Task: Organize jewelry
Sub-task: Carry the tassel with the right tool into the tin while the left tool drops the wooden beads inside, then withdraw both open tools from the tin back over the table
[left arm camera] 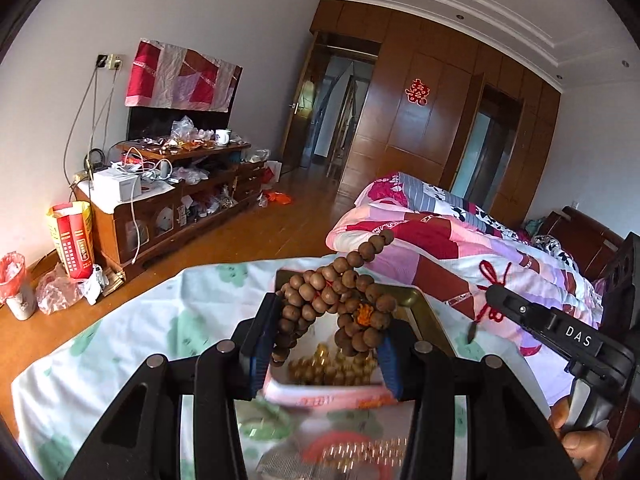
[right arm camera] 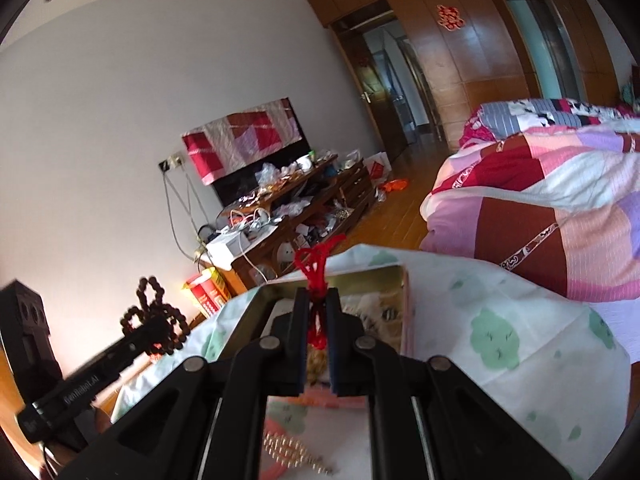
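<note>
Two grippers up over open tin [left arm camera: 428, 312] on cloth-covered worktop [left arm camera: 132, 344]. Left gripper [left arm camera: 326, 334]: jaws clenched around bunched wooden bead string [left arm camera: 340, 300], loops hanging above tin. Right gripper [right arm camera: 318, 320]: jaws pinched tight on red knotted cord [right arm camera: 316, 268], held over tin. Gold beads [left arm camera: 332, 368] lie inside tin. Advice: lower bead string slowly, let loops settle within rim before release; keep red cord apart from beads, tangling likely.
</note>
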The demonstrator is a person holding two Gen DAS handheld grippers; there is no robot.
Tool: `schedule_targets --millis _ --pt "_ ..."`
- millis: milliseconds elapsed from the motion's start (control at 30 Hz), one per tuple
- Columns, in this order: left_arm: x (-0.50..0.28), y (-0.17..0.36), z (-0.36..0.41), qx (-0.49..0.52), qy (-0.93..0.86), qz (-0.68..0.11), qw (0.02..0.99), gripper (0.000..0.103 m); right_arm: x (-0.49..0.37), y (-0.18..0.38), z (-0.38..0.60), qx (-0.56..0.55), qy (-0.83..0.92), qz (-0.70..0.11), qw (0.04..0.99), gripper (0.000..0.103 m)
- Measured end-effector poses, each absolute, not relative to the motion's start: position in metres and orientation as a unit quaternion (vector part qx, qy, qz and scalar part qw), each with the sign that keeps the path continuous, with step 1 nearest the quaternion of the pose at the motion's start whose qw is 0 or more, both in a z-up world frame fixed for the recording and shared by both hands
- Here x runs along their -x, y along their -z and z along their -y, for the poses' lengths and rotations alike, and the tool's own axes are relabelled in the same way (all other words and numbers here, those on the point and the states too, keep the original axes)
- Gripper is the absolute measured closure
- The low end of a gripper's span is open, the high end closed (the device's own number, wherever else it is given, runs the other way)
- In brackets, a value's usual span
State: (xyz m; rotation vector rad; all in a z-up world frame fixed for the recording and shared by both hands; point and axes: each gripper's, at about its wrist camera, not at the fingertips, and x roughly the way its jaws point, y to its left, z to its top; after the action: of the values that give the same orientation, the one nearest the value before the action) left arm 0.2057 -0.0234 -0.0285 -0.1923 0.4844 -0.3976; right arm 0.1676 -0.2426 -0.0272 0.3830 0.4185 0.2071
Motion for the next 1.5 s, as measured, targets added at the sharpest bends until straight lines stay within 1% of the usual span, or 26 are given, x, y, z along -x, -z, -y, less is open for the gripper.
schedule_targets --millis 133,300,567,700,733,767,833,900,933,967,1100,1267,1367,1500 --pt "-0.227 0.039 0.039 0.096 0.191 -0.251 0.944 0.057 -0.199 0.037 0.249 -0.218 -0.108 -0.225 0.944 0.092" --pt "-0.252 0.057 0.054 0.091 0.182 -0.283 0.937 0.057 -0.224 0.068 0.251 -0.242 -0.112 -0.257 0.929 0.092" --pt "-0.265 0.074 0.069 0.071 0.169 -0.315 0.931 0.057 -0.233 0.087 0.247 -0.227 -0.108 -0.294 0.922 0.092" --pt "-0.267 0.075 0.07 0.069 0.159 -0.32 0.932 0.053 -0.234 0.091 0.249 -0.23 -0.1 -0.295 0.922 0.09" --pt "-0.268 0.075 0.069 0.069 0.156 -0.32 0.932 0.05 -0.235 0.092 0.25 -0.234 -0.1 -0.298 0.92 0.089" --pt "-0.267 0.075 0.069 0.07 0.155 -0.32 0.932 0.047 -0.235 0.092 0.251 -0.24 -0.101 -0.3 0.918 0.085" --pt "-0.265 0.072 0.067 0.075 0.155 -0.314 0.934 0.035 -0.232 0.091 0.253 -0.249 -0.104 -0.296 0.916 0.075" --pt "-0.262 0.069 0.066 0.082 0.162 -0.306 0.935 0.03 -0.227 0.086 0.255 -0.256 -0.105 -0.282 0.919 0.043" --pt "-0.26 0.067 0.065 0.085 0.164 -0.301 0.935 0.029 -0.223 0.082 0.256 -0.256 -0.103 -0.271 0.922 0.032" --pt "-0.259 0.065 0.065 0.086 0.163 -0.297 0.937 0.029 -0.22 0.078 0.254 -0.251 -0.097 -0.26 0.927 0.027" --pt "-0.251 0.055 0.058 0.09 0.152 -0.281 0.943 0.029 -0.209 0.068 0.252 -0.219 -0.065 -0.235 0.945 0.027" --pt "-0.23 0.044 0.04 0.094 0.121 -0.258 0.954 0.029 -0.211 0.072 0.26 -0.235 -0.051 -0.24 0.941 0.027" --pt "-0.219 0.043 0.027 0.096 0.106 -0.262 0.954 0.029 -0.21 0.073 0.263 -0.242 -0.048 -0.24 0.939 0.027" --pt "-0.195 0.045 0.012 0.096 0.095 -0.263 0.955 0.029 -0.206 0.071 0.258 -0.217 -0.033 -0.238 0.946 0.027"
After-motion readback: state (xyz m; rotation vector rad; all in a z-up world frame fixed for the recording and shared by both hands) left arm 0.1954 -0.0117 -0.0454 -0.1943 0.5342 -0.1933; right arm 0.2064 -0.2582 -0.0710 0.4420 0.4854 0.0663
